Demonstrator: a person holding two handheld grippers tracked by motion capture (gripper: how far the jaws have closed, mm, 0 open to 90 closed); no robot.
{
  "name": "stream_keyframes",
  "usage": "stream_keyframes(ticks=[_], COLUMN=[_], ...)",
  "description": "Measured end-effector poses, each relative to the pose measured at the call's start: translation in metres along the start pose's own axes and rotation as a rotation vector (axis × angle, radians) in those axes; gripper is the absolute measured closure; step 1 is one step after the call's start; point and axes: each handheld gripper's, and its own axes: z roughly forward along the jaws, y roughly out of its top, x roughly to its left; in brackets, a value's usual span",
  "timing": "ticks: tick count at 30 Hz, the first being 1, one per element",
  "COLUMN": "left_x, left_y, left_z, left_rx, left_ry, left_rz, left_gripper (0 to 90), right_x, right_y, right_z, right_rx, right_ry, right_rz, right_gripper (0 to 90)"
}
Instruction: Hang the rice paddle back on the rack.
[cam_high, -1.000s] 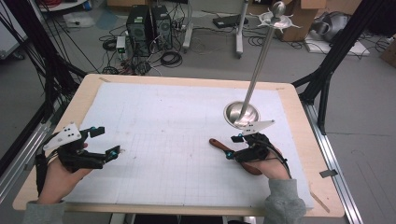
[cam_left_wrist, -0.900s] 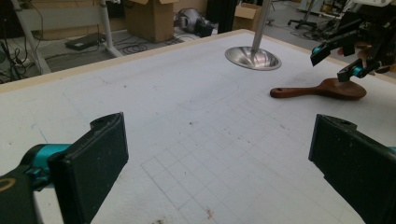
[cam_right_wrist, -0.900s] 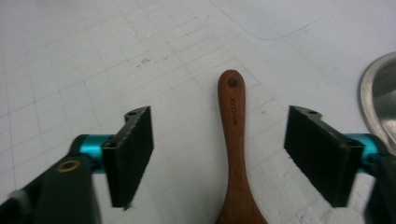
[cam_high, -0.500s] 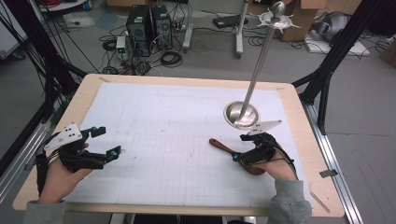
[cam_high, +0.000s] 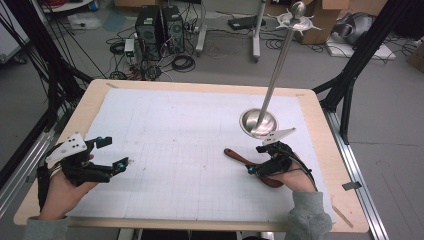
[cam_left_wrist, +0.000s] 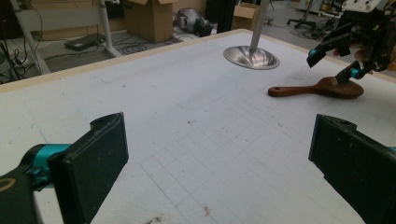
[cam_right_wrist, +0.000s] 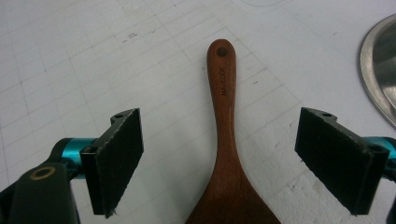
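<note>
A dark wooden spoon (cam_high: 239, 155) lies flat on the white gridded mat, handle pointing left and away from the person. My right gripper (cam_high: 254, 160) hovers low over it. In the right gripper view the spoon (cam_right_wrist: 224, 140) runs up between the two pads (cam_right_wrist: 116, 158), which stand well clear of it on both sides. The right gripper (cam_right_wrist: 240, 161) is open and its jaws have just been opening. My left gripper (cam_high: 114, 152) rests at the mat's near left, open with nothing between its fingers; its own view looks across the mat at the spoon (cam_left_wrist: 317, 87) and the right gripper (cam_left_wrist: 332, 65).
A steel stand with a round dished base (cam_high: 258, 122) and a tall pole (cam_high: 277, 65) is just beyond the right hand. The mat (cam_high: 175, 130) lies on a wooden tabletop (cam_high: 90, 100). Computers, cables and boxes are on the floor beyond the table.
The right gripper's jaws have spread wider over the spoon, which stays on the mat. The right hand shifted slightly toward the person. The left hand has not moved.
</note>
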Motion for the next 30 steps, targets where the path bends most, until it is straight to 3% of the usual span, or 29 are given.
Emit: stream_keyframes(ticks=[5, 10, 20, 30], left_x=[0.001, -0.002, -0.003, -0.002], left_y=[-0.002, 0.001, 0.000, -0.002], left_z=[-0.003, -0.004, -0.007, -0.008], left_rx=[0.005, -0.018, -0.013, -0.005], left_ry=[0.006, -0.031, -0.019, -0.015], left_rz=[-0.003, -0.025, -0.018, -0.020], left_gripper=[5.1, 5.2, 5.2, 5.2], right_x=[-0.002, -0.001, 0.003, -0.001], right_y=[0.001, 0.004, 0.009, 0.006], right_z=[0.004, 0.012, 0.018, 0.021], right_rx=[0.009, 0.061, 0.096, 0.162], right_ry=[-0.007, -0.013, -0.010, -0.021], right_rz=[0.007, 0.000, -0.014, -0.002], right_gripper=[13.6, 13.7, 15.9, 32.5])
